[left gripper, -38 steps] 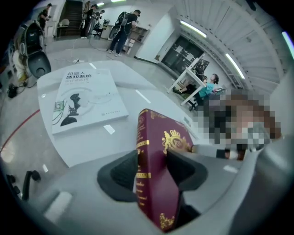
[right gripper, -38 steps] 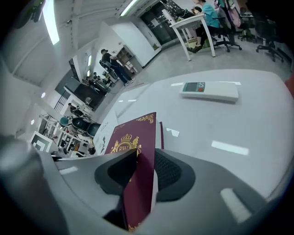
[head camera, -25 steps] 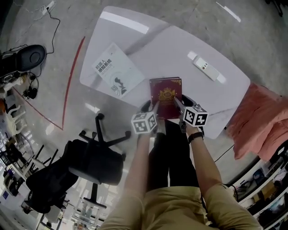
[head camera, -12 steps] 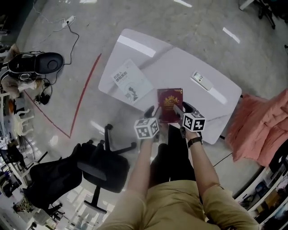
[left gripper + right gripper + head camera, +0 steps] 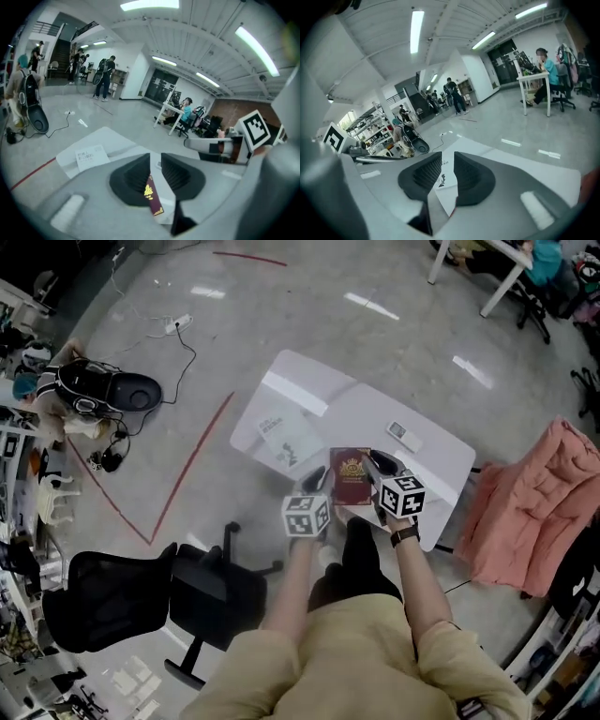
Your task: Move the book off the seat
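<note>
Book (image 5: 351, 476): aloft over counter (image 5: 319, 390).
Left hand-held gripper (image 5: 319, 481): jaws just closing, clamping book's left edge.
Right hand-held gripper (image 5: 374, 461): jaws just closing, clamping right edge.

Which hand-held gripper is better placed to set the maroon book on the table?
Right, slightly. Both pairs of jaws have just been closing on the maroon book; the right hand-held gripper grips farther along its edge, the left hand-held gripper only near a corner.

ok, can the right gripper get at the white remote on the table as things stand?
Probably not: the right gripper, jaws just closed further, grips the red book. The remote itself lies uncovered.
</note>
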Demonstrator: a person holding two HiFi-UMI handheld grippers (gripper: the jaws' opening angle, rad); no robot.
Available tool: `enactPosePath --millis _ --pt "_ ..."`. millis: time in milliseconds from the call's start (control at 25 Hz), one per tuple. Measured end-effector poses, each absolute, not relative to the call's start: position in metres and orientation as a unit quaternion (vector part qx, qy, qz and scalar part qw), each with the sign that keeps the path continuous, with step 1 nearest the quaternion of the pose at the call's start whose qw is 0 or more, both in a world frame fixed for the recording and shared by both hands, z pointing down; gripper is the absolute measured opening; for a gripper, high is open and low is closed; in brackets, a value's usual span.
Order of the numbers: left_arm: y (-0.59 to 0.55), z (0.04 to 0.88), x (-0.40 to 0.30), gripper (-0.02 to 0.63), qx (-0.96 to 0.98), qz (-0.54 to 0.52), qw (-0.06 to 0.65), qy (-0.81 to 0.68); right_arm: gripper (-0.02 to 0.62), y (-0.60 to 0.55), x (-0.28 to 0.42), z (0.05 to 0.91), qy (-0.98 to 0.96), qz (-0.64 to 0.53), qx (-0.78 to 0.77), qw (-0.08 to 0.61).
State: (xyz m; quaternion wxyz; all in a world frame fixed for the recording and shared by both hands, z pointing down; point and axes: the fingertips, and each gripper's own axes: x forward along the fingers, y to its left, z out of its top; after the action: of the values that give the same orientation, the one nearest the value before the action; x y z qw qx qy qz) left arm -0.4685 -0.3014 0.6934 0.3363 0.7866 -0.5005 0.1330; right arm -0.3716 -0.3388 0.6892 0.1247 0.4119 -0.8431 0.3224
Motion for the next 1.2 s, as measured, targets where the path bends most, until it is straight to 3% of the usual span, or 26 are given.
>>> enactPosePath --millis 160,320,600,1200 --pt "-0.297 0.623 -0.460 0.043 0.815 0.123 0.250 -0.508 0.010 -0.326 -0.355 0.623 -0.852 0.253 0.447 0.100" --pt "-0.276 0.565 -0.452 0.014 0.828 0.108 0.177 -0.521 0.005 -0.303 -0.331 0.577 -0.842 0.220 0.488 0.068" --pt "-0.233 0.497 -0.440 0.002 0.837 0.060 0.136 -0.527 0.004 -0.259 -0.314 0.503 -0.844 0.169 0.509 0.023" --pt "-0.200 0.437 -0.447 0.000 0.839 0.020 0.072 -0.539 0.003 -0.204 -0.343 0.452 -0.872 0.090 0.480 0.033"
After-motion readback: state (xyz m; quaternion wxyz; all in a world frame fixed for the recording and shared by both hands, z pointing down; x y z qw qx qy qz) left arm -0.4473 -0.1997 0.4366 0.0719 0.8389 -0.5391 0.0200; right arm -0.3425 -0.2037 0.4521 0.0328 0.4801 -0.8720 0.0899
